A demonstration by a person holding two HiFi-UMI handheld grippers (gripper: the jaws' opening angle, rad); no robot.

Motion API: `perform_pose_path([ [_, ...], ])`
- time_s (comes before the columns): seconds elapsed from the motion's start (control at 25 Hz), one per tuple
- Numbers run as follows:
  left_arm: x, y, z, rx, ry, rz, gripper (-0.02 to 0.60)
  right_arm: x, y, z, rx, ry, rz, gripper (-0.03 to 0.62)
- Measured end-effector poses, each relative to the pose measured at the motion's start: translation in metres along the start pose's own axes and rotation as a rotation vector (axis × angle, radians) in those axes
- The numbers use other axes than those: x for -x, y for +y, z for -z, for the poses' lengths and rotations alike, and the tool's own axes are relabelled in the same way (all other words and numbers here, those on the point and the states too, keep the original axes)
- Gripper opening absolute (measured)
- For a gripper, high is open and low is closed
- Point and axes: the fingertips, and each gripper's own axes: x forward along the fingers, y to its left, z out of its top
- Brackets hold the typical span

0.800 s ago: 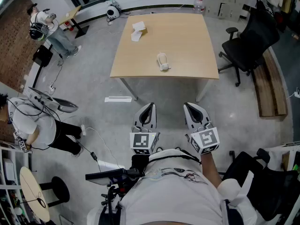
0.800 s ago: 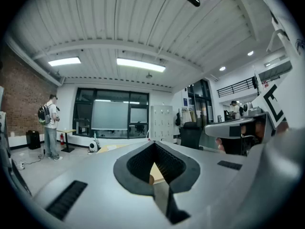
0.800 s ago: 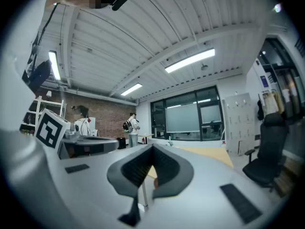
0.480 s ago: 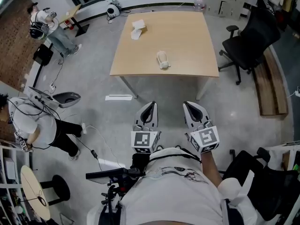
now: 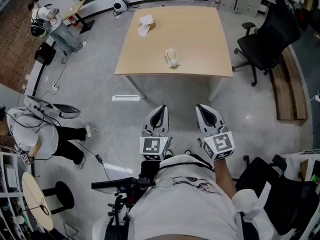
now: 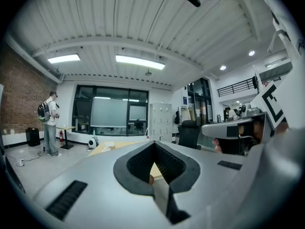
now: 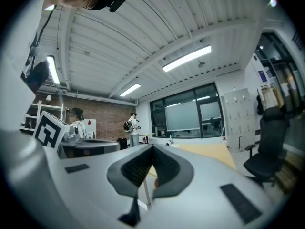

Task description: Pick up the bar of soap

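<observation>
A pale cream bar of soap [image 5: 171, 58] lies near the middle of the light wooden table [image 5: 200, 39] in the head view. The table stands well beyond both grippers, with bare floor between. My left gripper [image 5: 160, 110] and right gripper [image 5: 201, 109] are held side by side close to my body, pointing toward the table. Both are shut with nothing in them. In the left gripper view the left gripper [image 6: 153, 147] has its jaws meeting, and the table [image 6: 107, 149] shows far behind. The right gripper [image 7: 152, 150] in its own view is shut the same way.
A white paper item [image 5: 145, 25] lies at the table's far left corner. A black office chair [image 5: 265, 39] and a wooden bench [image 5: 287, 84] stand right of the table. A white strip [image 5: 125, 98] lies on the floor. People [image 5: 47, 24] are at the left.
The head view has drifted a little, so the table and soap sit slightly higher in the frame. Both grippers keep the same shut pose. The crouching person at the left shifted.
</observation>
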Motion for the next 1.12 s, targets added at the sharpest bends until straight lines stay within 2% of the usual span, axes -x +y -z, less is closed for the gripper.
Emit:
perform_pose_path([
  [0.52,-0.023,-0.01,0.022,0.011,0.063,0.014,0.002,-0.01,-0.022,0.02,-0.058,0.049,-0.01,0.005],
  [0.84,-0.082,0.016,0.019,0.024,0.047,0.043,0.002,-0.066,-0.045,0.017,-0.046,0.049,0.001,0.005],
  [1.12,-0.139,0.052,0.001,0.021,0.021,0.074,0.002,-0.128,-0.07,-0.002,-0.05,0.021,0.019,0.005],
])
